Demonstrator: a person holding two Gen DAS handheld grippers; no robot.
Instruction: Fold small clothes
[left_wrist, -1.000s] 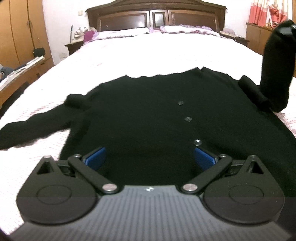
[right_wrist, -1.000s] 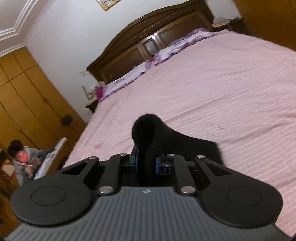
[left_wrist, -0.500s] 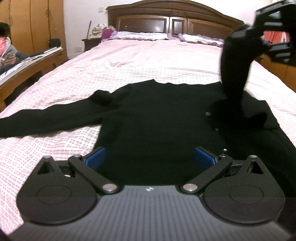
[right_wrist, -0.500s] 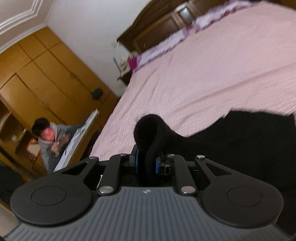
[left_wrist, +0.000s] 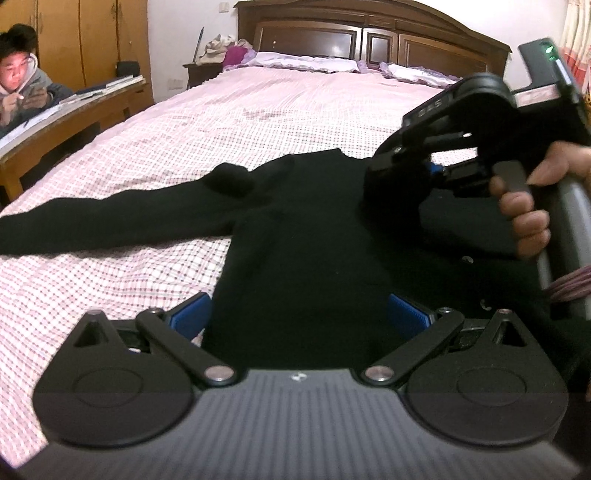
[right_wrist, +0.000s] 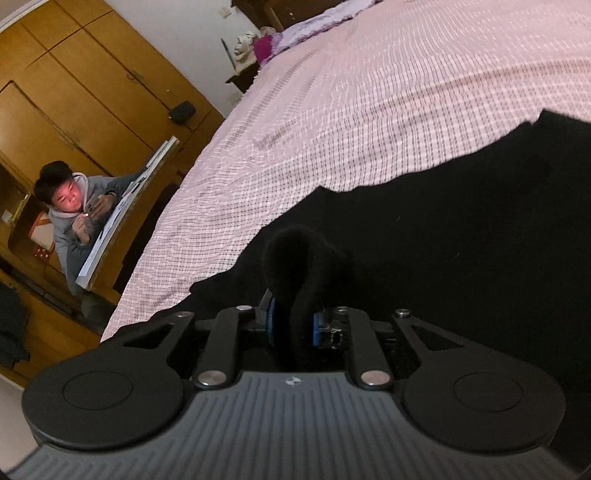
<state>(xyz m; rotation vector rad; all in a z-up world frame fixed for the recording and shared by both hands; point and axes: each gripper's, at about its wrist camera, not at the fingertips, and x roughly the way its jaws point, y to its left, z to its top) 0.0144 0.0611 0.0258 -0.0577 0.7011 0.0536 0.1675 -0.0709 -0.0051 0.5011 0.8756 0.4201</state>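
- The right tongs (right_wrist: 291, 326) grasp a sleeve (right_wrist: 291, 258) of the black cardigan (left_wrist: 303, 236).
- The left tongs (left_wrist: 299, 317) are released, over the cardigan's near hem on the bed (left_wrist: 258, 122).

The cardigan (left_wrist: 303, 236) lies flat on the bed (left_wrist: 258, 122), one sleeve (left_wrist: 110, 225) stretched out to the left. The headboard (left_wrist: 369, 37) stands behind it, a desk (left_wrist: 74, 110) to the bed's left.

A pink checked bedspread (left_wrist: 258, 122) under a dark wooden headboard (left_wrist: 369, 40) — a seated person (right_wrist: 70, 206) beside wooden wardrobes (right_wrist: 92, 85).
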